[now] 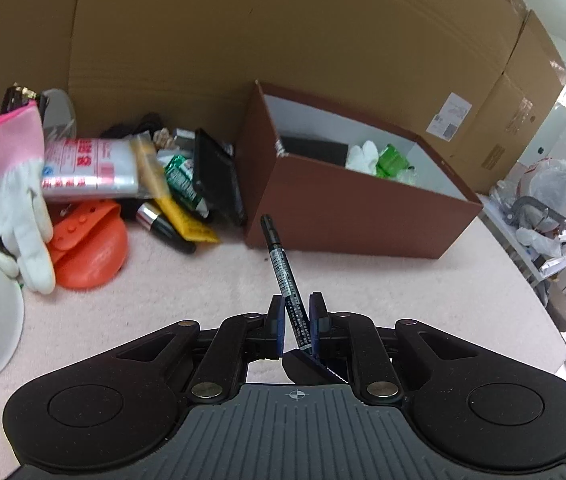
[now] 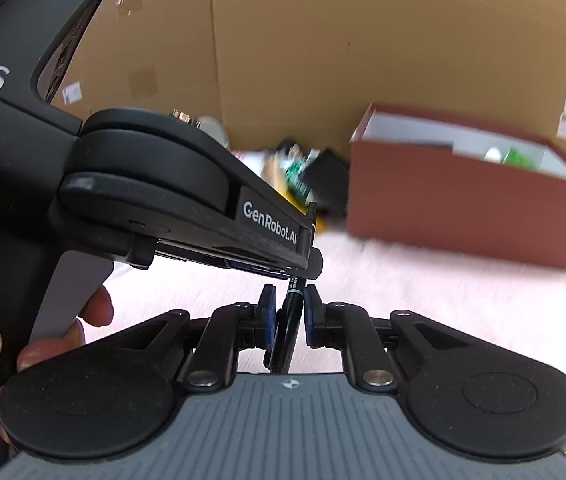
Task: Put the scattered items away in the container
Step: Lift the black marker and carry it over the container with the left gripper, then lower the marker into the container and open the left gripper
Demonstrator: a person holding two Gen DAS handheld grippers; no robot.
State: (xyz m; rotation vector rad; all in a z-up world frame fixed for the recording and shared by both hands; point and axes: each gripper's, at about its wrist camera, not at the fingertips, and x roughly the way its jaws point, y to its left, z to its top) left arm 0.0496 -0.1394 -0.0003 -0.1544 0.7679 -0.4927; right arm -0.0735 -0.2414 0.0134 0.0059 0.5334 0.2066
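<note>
My left claw (image 1: pixel 297 322) is clamped on the pen (image 1: pixel 283 276), which tilts up at frame centre. My right claw (image 2: pixel 287 314) pinches the same pen's other end, below the box (image 1: pixel 347 200) at right.

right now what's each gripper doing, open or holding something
left gripper: shut on the black marker pen.
right gripper: shut on the same black marker pen, at its other end.
</note>
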